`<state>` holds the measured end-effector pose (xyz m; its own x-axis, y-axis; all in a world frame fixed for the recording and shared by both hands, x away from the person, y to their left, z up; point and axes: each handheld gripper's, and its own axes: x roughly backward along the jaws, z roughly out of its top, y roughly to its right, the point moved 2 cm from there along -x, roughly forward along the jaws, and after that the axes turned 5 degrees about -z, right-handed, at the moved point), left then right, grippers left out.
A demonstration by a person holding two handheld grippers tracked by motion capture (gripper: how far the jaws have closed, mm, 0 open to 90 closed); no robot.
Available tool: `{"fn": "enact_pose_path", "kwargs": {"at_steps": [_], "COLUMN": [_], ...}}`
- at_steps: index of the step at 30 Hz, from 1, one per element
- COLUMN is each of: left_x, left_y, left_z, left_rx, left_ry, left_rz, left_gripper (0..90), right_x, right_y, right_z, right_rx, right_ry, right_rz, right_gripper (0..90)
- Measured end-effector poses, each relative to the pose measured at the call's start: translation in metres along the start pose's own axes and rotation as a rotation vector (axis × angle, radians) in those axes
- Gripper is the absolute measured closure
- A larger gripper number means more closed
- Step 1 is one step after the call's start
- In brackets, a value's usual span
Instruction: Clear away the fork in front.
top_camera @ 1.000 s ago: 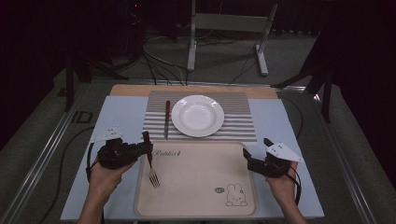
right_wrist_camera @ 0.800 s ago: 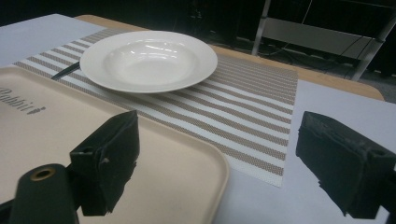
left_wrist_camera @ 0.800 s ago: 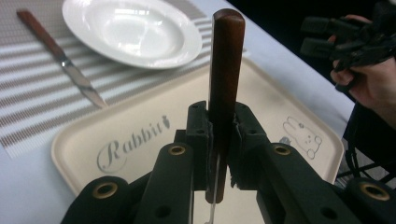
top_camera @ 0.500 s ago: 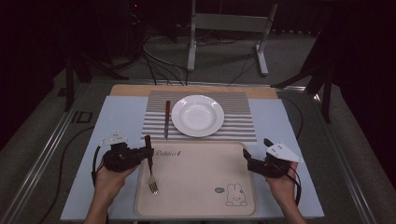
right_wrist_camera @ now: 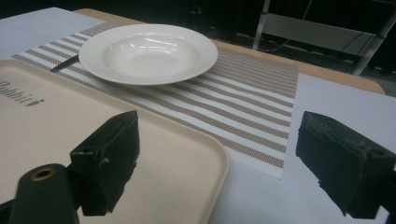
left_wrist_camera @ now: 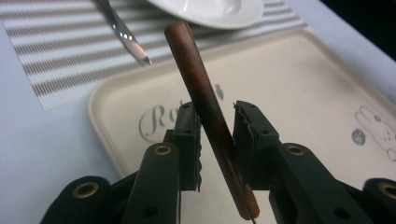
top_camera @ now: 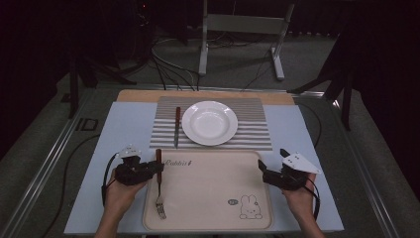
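A fork (top_camera: 159, 191) with a brown wooden handle (left_wrist_camera: 196, 79) lies along the left side of the beige rabbit tray (top_camera: 213, 198), tines toward me. My left gripper (top_camera: 159, 167) straddles the upper handle. Its jaws have just been opening. In the left gripper view (left_wrist_camera: 217, 116) the handle slants loosely between the pads, with some slack. My right gripper (top_camera: 271, 159) rests at the tray's right edge, open with nothing between its fingers. In the right gripper view (right_wrist_camera: 215, 140) its two pads stand wide apart over the tray corner (right_wrist_camera: 187, 154).
A white plate (top_camera: 210, 122) sits on a striped placemat (top_camera: 247, 134) beyond the tray, with a wooden-handled knife (top_camera: 177, 126) to its left. A pale blue mat (top_camera: 124, 124) covers the table. Cables and a metal stand lie on the floor behind.
My left gripper has come down toward the tray with the fork, which now lies flat on it. The right gripper has stayed put.
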<state>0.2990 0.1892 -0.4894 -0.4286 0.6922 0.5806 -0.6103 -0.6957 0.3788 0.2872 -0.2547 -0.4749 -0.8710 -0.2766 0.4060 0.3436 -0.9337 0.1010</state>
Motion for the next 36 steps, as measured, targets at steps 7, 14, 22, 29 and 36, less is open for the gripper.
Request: {"fn": "enact_pose_path", "kwargs": {"at_steps": [7, 14, 22, 29, 36], "left_x": [-0.005, -0.009, -0.003, 0.017, 0.046], "left_y": [-0.009, -0.022, -0.023, -0.023, -0.006], "left_z": [-0.008, -0.012, -0.012, -0.005, 0.009], "left_rx": [0.033, 0.073, 0.076, 0.073, -0.018], "left_ry": [-0.05, -0.102, -0.084, 0.087, 0.28], "left_rz": [0.019, 0.107, 0.177, 0.196, 0.224], "left_gripper": [68.7, 64.5, 57.1, 43.5, 31.5], "right_x": [0.0, 0.001, 0.003, 0.005, 0.009], "right_y": [-0.001, -0.001, 0.0, -0.001, 0.002], "right_z": [-0.001, -0.002, -0.002, -0.003, -0.005], "right_rx": [0.002, 0.006, 0.002, -0.001, -0.013], "right_ry": [-0.004, -0.007, -0.007, -0.004, -0.004], "right_rz": [0.001, 0.001, 0.0, 0.004, 0.006], "right_gripper": [13.6, 13.5, 13.5, 13.4, 13.3]}}
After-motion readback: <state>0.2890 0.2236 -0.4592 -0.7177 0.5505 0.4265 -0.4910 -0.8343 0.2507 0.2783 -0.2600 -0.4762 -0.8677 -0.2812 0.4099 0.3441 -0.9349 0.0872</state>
